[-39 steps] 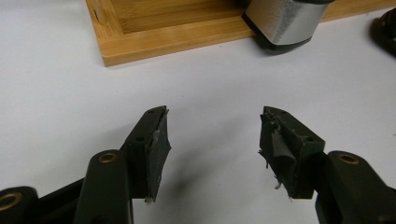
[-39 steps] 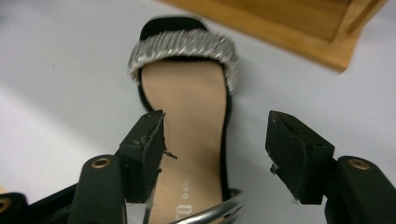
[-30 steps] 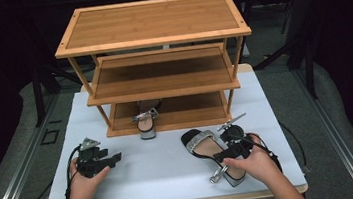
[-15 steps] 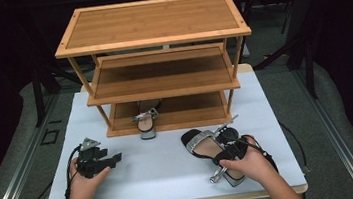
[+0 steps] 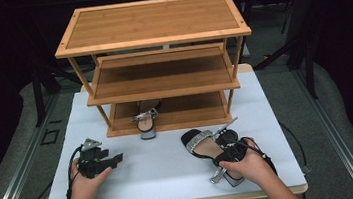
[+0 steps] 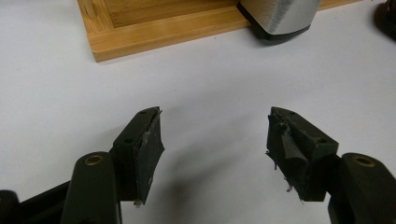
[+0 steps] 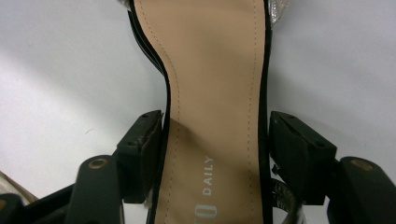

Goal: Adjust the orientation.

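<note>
Right gripper (image 7: 215,140): the jaws are set on either side of the sandal's waist and have just been closing. The left pad is seen touching the black edge. A thin gap appears at the right pad, so a firm clamp cannot be confirmed.
Sandal (image 5: 209,148): laid on the white table (image 5: 162,169) in front of the shelf, at the person's right, sole down and tan insole up. A silver strap is seen across the toe.
Writing: "DAILY" is printed in grey on the insole (image 7: 212,93). A cut-off word ending in "TO" is read below it.
Left gripper (image 6: 215,149): jaws spread wide, nothing between them, over bare table at the left.
Second sandal (image 5: 147,122): placed on the lowest board of the wooden shelf (image 5: 155,36), heel jutting over its front edge.
</note>
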The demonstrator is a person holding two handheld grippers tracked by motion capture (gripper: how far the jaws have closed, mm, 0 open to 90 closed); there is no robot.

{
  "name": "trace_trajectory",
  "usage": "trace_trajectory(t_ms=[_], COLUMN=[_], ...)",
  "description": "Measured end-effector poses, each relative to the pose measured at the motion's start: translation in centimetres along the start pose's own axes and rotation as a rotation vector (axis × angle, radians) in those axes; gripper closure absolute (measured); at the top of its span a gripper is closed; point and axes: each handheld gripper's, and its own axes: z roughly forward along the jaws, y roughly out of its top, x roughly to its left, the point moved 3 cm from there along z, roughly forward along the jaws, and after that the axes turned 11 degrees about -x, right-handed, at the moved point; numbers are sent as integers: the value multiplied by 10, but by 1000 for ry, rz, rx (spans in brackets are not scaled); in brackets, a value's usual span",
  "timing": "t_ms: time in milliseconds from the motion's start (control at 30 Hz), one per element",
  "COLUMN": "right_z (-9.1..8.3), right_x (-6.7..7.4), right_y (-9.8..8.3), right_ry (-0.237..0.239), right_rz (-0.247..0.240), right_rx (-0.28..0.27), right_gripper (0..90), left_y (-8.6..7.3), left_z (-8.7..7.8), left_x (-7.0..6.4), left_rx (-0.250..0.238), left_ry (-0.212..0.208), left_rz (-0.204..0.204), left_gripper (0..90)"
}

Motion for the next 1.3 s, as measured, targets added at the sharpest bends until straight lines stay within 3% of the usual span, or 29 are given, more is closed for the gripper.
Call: trace_trajectory(t_ms=[200, 600, 833, 1300], right_z=[-1, -3, -7, -6], right_x=[1, 1, 0, -3], right_y=[-1, -5, -5, 32], right_ry=[6, 9, 18, 16], right_rz=[-7, 27, 43, 92], right_rx=[-22, -69, -129, -170], right_gripper=[406, 416, 419, 420], left_y=[0, -1, -1, -2], left_z=[-1, 1, 1, 3], left_x=[1, 1, 1, 1], left_rx=[-3, 1, 5, 18], left_ry=[0, 0, -1, -6], left_rz=[-7, -10, -10, -9], left_gripper=[357, 357, 357, 357])
